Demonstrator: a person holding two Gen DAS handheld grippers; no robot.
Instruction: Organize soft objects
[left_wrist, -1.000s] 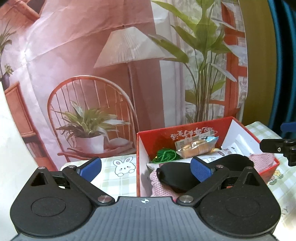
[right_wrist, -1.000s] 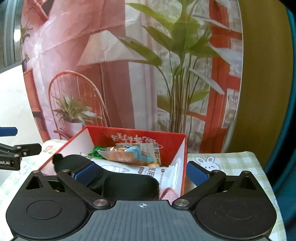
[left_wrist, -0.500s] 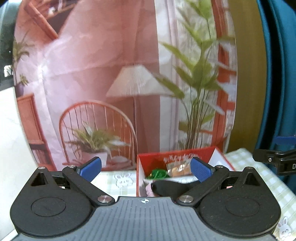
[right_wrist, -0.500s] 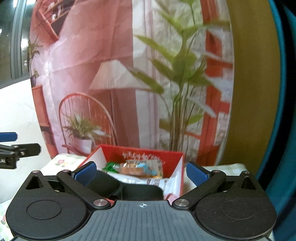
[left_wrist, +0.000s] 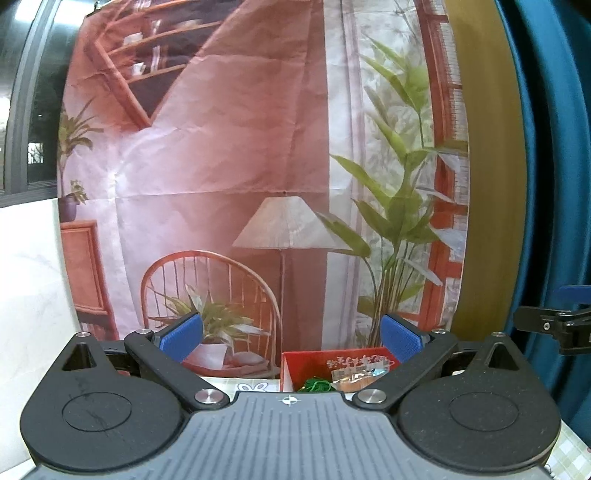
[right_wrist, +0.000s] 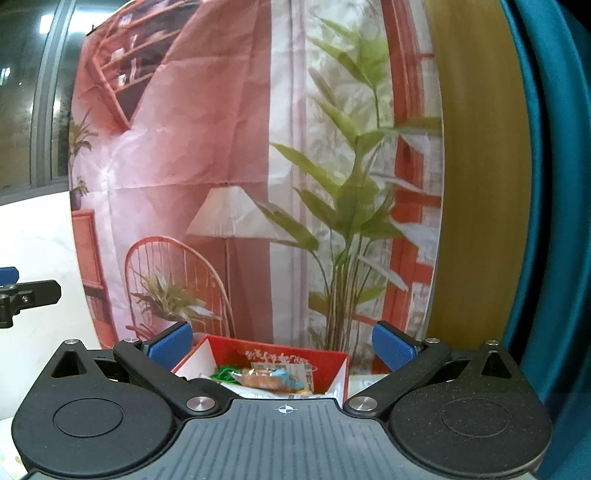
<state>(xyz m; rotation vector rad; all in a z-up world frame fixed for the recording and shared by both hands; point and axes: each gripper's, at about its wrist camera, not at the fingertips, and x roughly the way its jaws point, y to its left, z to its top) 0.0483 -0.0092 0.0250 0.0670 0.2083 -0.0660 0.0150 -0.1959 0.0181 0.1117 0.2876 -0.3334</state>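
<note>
A red cardboard box (left_wrist: 295, 365) stands low in the left wrist view, mostly hidden behind the gripper body. Inside it I see a green bundle (left_wrist: 316, 386) and a clear snack packet (left_wrist: 356, 378). My left gripper (left_wrist: 291, 341) is open and empty, held back from and above the box. In the right wrist view the same red box (right_wrist: 344, 369) holds the green bundle (right_wrist: 225, 371) and the snack packet (right_wrist: 269, 380). My right gripper (right_wrist: 281, 348) is also open with nothing between its blue pads.
A printed backdrop (left_wrist: 229, 147) with a chair, lamp and plant hangs right behind the box. A blue curtain (left_wrist: 546, 147) hangs at the right. A checked tablecloth with a bunny print (left_wrist: 251, 387) lies left of the box. Each gripper's tip shows at the other view's edge.
Both grippers have drawn back and tilted upward, so the box has sunk low and small in both views. The black item and pink cloth in the box are now hidden.
</note>
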